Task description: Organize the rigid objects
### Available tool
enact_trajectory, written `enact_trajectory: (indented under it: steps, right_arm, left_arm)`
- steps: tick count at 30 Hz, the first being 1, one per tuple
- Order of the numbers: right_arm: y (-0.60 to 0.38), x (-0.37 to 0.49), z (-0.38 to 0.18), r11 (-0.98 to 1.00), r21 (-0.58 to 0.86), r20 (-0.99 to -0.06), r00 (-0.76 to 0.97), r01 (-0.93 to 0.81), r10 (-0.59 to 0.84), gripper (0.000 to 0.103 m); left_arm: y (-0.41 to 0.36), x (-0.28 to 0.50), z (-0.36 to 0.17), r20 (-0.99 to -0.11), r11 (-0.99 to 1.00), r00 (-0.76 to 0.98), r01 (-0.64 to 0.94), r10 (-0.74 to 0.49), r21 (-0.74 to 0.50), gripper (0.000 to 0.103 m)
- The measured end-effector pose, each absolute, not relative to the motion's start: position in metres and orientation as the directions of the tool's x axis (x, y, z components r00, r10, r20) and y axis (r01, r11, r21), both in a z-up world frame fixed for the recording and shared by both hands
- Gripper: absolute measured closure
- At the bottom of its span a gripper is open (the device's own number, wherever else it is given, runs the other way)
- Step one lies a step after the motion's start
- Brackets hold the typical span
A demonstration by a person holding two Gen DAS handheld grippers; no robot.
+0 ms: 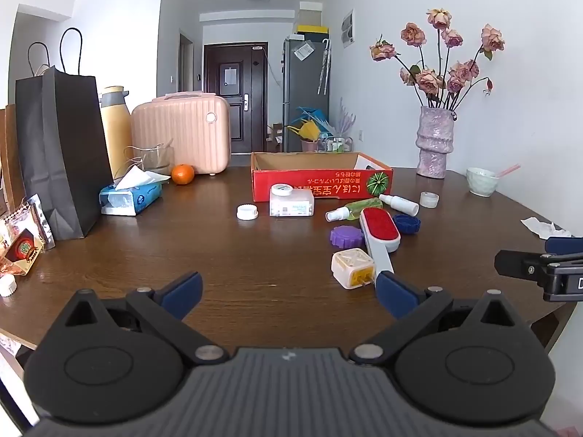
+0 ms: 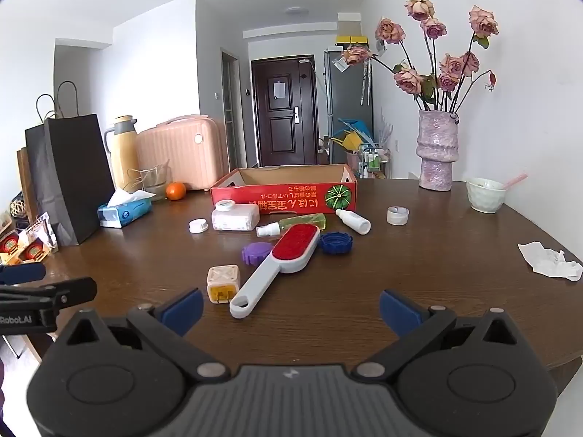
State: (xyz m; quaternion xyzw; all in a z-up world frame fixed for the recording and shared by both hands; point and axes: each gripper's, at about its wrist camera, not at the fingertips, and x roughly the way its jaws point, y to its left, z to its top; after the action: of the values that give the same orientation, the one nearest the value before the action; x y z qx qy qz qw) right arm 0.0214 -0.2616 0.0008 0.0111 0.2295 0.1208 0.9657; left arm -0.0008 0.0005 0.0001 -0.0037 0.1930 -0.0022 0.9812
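Note:
A red cardboard box [image 1: 320, 182] [image 2: 284, 193] stands open at the table's middle back. In front of it lie a white lint brush with a red pad [image 1: 379, 235] [image 2: 280, 260], a cream plug cube [image 1: 352, 267] [image 2: 223, 282], a purple cap [image 1: 346, 236] [image 2: 257, 252], a blue cap [image 1: 407, 224] [image 2: 336, 243], a green spray bottle [image 1: 355, 208] [image 2: 295, 223], a white spray bottle [image 1: 399, 203] [image 2: 352, 220], a white jar [image 1: 291, 201] [image 2: 235, 215] and a white lid [image 1: 247, 212] [image 2: 198, 225]. My left gripper [image 1: 288, 291] and right gripper [image 2: 289, 307] are open and empty, near the front edge.
A black paper bag [image 1: 62, 145], tissue pack [image 1: 129, 196], orange [image 1: 182, 174], pink case [image 1: 182, 131] and thermos [image 1: 114, 127] stand at the left. A vase of flowers [image 2: 437, 149], a bowl [image 2: 486, 193], a small tape roll [image 2: 397, 215] and crumpled paper [image 2: 550, 262] are at the right.

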Motion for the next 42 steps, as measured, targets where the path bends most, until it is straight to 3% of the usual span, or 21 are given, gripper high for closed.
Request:
enact_trajectory:
  steps: [42]
  right_arm:
    - [-0.256,0.018,0.002,0.970,0.063,-0.420,0.876,-0.234,0.239,0.000]
  left_arm:
    - [-0.005,-0.005,0.003,-0.383,1.000,0.924,0.004,-0.005,-0.005,0.000]
